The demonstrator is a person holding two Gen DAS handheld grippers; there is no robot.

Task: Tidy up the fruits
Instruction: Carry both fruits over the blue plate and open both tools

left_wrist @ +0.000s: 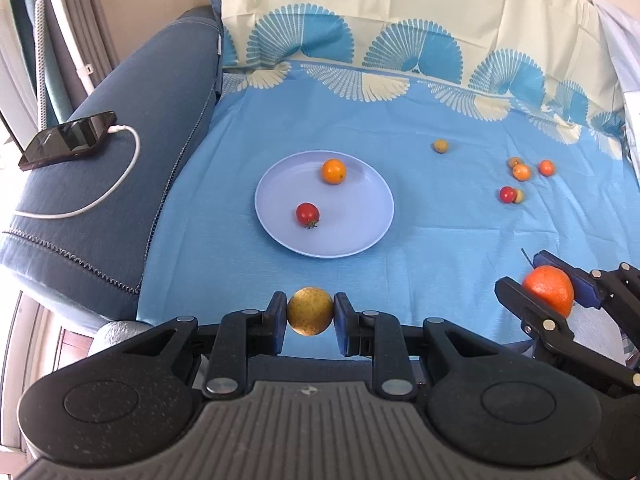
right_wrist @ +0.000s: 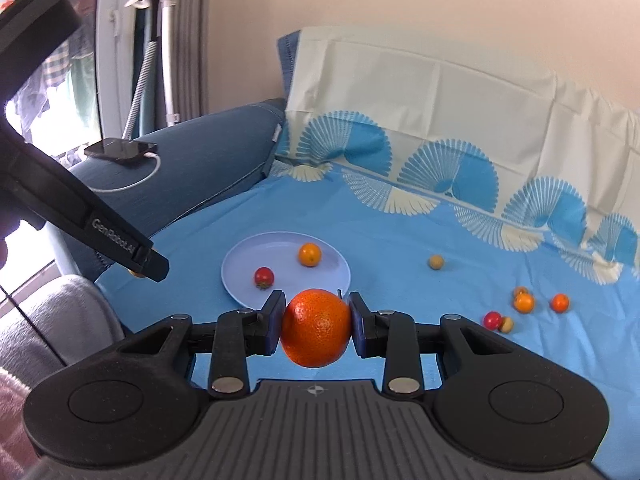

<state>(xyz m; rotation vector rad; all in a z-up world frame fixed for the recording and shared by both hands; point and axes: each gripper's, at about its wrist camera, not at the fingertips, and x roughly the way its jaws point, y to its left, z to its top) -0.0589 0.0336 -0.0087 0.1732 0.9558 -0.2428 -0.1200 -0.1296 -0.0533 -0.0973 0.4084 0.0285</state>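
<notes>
My left gripper (left_wrist: pixel 310 312) is shut on a round yellow-brown fruit (left_wrist: pixel 310 311), held above the blue cloth in front of the pale blue plate (left_wrist: pixel 360 224). The plate holds a small orange fruit (left_wrist: pixel 334 171) and a red tomato (left_wrist: pixel 307 214). My right gripper (right_wrist: pixel 316 328) is shut on a large orange (right_wrist: pixel 316 328), just short of the plate (right_wrist: pixel 240 264); it also shows in the left wrist view (left_wrist: pixel 548 286) at the right. Several small loose fruits (left_wrist: pixel 520 172) lie on the cloth to the right, with one yellowish fruit (left_wrist: pixel 440 146) farther back.
A blue sofa arm (left_wrist: pixel 120 152) on the left carries a black phone (left_wrist: pixel 68 140) with a white cable (left_wrist: pixel 120 184). A patterned cloth (left_wrist: pixel 400 112) covers the seat and backrest. The left gripper's body (right_wrist: pixel 100 220) crosses the left of the right wrist view.
</notes>
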